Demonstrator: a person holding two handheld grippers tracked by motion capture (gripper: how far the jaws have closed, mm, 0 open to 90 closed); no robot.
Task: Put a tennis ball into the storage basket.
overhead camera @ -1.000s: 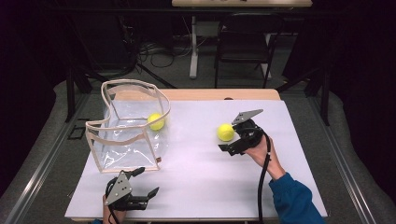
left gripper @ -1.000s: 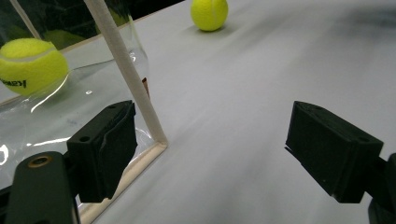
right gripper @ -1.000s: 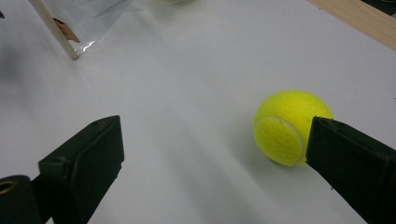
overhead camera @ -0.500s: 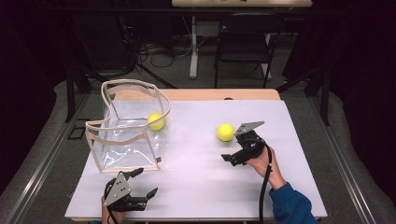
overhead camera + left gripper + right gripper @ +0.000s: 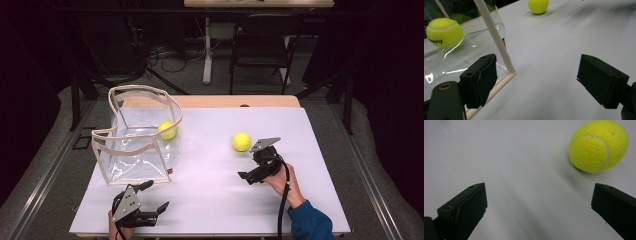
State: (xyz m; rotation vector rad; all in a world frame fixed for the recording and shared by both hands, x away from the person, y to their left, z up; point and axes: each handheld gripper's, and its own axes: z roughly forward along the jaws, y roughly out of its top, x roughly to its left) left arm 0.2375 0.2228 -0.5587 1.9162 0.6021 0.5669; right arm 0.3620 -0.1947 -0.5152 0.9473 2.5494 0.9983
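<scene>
Ball (image 5: 241, 141) rests loose on the white table (image 5: 210, 200), at about 11 o'clock from the right gripper (image 5: 248, 177), near but apart. Right fingers (image 5: 464, 213) have just been opening and stand wide, nothing between them. Second ball (image 5: 167, 130) sits inside the clear bag (image 5: 135, 150). Left gripper (image 5: 155, 197) hovers at the bag's near corner, fingers spread, holding nothing. Judgement: to pick cleanly, swing the right gripper toward 1 o'clock in its own view until the ball is centred, then close at mid-height so it cannot roll away.
</scene>
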